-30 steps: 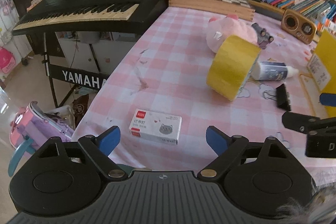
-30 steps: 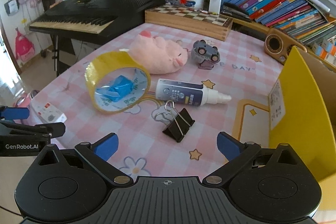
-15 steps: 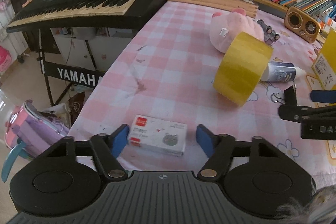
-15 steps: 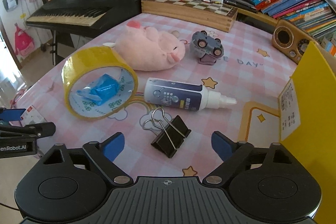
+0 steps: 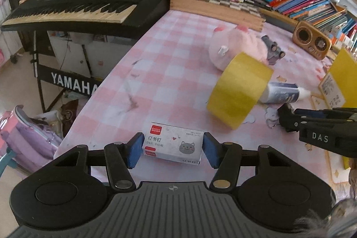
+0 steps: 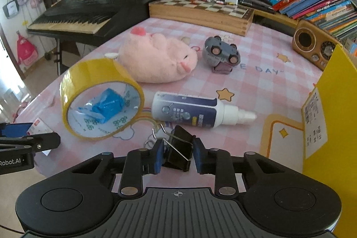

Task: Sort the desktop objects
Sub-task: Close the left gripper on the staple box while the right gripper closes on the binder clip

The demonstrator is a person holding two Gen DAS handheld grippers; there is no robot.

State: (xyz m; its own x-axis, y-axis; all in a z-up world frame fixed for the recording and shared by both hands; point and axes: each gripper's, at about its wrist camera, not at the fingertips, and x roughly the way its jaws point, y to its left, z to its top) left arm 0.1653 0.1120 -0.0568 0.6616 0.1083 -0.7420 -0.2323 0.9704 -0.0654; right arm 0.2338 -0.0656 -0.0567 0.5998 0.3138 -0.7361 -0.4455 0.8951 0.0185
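Observation:
My left gripper [image 5: 171, 150] has its blue pads against both ends of a white staple box [image 5: 173, 146] that lies on the pink checked table near its front edge. My right gripper [image 6: 177, 154] has its pads against both sides of a black binder clip [image 6: 178, 148] on the table. A yellow tape roll [image 6: 100, 99] stands on edge with a blue wad inside. A white and navy spray bottle [image 6: 196, 112] lies beside it. A pink plush pig [image 6: 156, 61] and a grey toy car [image 6: 221, 54] lie farther back.
A yellow box [image 6: 330, 117] stands open at the right. A wooden chessboard [image 6: 200, 11], a small wooden radio [image 6: 314, 46] and a row of books line the back. A black Yamaha keyboard [image 5: 73, 8] stands past the table's left edge, with bags on the floor below.
Both grippers moved forward and down and closed: the left onto the staple box, the right onto the binder clip. The other objects have not moved.

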